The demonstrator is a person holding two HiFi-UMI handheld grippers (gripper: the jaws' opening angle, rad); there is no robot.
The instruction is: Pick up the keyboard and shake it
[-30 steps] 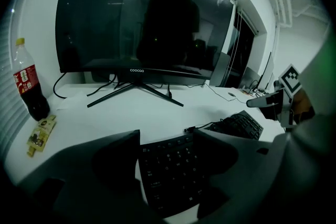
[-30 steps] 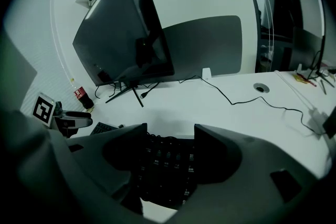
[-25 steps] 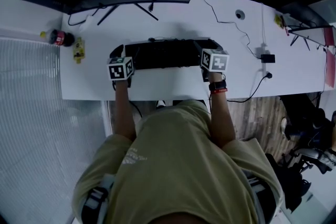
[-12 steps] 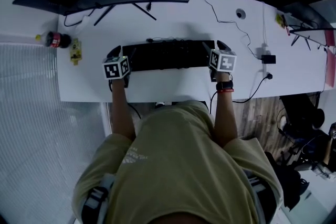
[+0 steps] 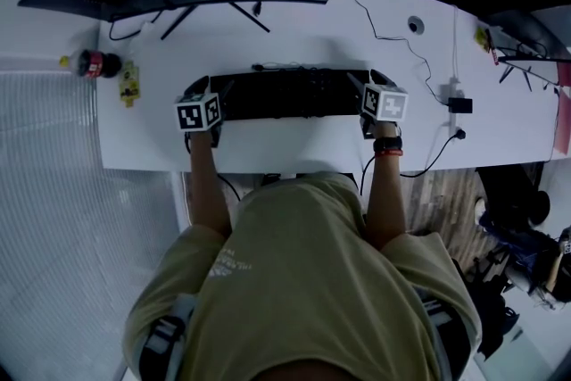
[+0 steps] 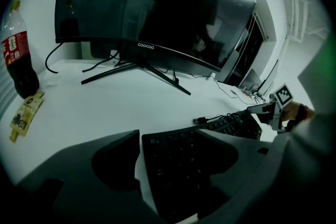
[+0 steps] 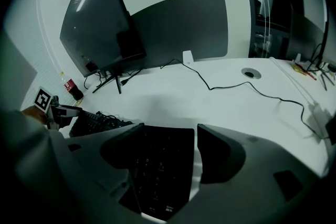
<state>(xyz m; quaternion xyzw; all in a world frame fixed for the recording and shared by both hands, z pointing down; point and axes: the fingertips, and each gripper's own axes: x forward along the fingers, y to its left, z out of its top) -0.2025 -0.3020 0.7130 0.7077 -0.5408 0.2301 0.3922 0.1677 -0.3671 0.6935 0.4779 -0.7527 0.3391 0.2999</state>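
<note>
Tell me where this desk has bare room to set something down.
Bare: the desk strip between the keyboard and the near edge, and the band between the keyboard and the monitor's legs. Crowded: the right end, with cables and an adapter; a bottle and a packet sit at the left end.

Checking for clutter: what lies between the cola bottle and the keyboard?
A yellow packet beside the bottle, then bare desk up to the keyboard; head view shows it.

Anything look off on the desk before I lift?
Nothing stands out. The keyboard lies flat and square to the front edge of the desk. The bottle stands upright beside a yellow packet, and nothing looks spilled.
</note>
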